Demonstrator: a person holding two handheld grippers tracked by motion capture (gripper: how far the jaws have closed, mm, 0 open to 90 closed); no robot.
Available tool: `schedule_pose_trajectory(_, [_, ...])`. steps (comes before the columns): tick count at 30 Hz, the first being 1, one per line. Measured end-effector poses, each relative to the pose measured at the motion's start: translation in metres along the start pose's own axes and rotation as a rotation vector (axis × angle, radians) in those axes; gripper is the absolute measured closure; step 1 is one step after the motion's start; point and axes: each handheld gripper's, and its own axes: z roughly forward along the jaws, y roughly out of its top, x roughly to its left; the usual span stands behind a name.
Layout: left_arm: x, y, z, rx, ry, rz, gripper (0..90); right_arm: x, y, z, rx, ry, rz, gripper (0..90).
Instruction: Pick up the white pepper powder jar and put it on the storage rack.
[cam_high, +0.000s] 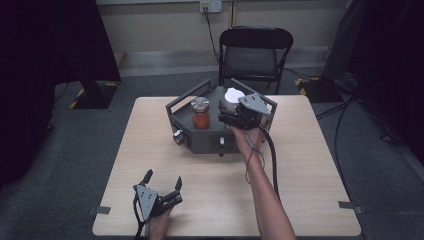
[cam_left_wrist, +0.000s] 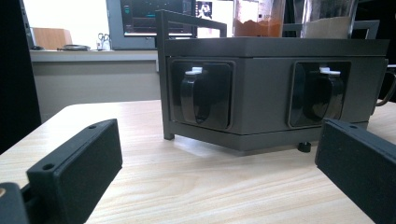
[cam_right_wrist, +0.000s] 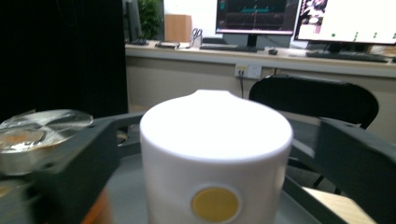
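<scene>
Overhead, high view: right gripper (cam_high: 235, 116) is up at the white-capped container (cam_high: 233, 96), which stands on the right half of the dark grey rack (cam_high: 200, 142) near the table's (cam_high: 310, 200) far edge, centre; jaws sit either side of it, looks like approach or early grasp. Jar w/ orange contents (cam_high: 200, 119) and metal lid stands just beside it on the rack's left half. Left gripper (cam_high: 162, 181) rests near the table's near-left corner, jaws spread wide, nothing in them. Left gripper view: both fingers (cam_left_wrist: 74, 172) well apart, bare tabletop between; rack's front face w/ two recessed knobs ahead. Right gripper view: white container (cam_right_wrist: 215, 158), round yellow dot on its side, sits centred between the jaws; gaps show on both sides, so open, no contact I can confirm. Orange jar's lid (cam_right_wrist: 39, 123) close at left. Risk, my judgement: left jaw may clip the jar while closing, as they're v. close; smooth cap could slip or tip if gripped too high.
</scene>
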Motion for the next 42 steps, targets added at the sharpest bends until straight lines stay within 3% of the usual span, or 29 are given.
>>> schedule_pose_trajectory(17, [0.000,0.000,0.000,0.000,0.000,0.000,0.1,-0.007,0.001,-0.009,-0.009,0.024,0.019,0.0])
schedule_pose_trajectory(42, [0.000,0.000,0.000,0.001,0.000,0.001,0.1,-0.013,-0.008,-0.042,-0.056,0.062,0.029,0.0])
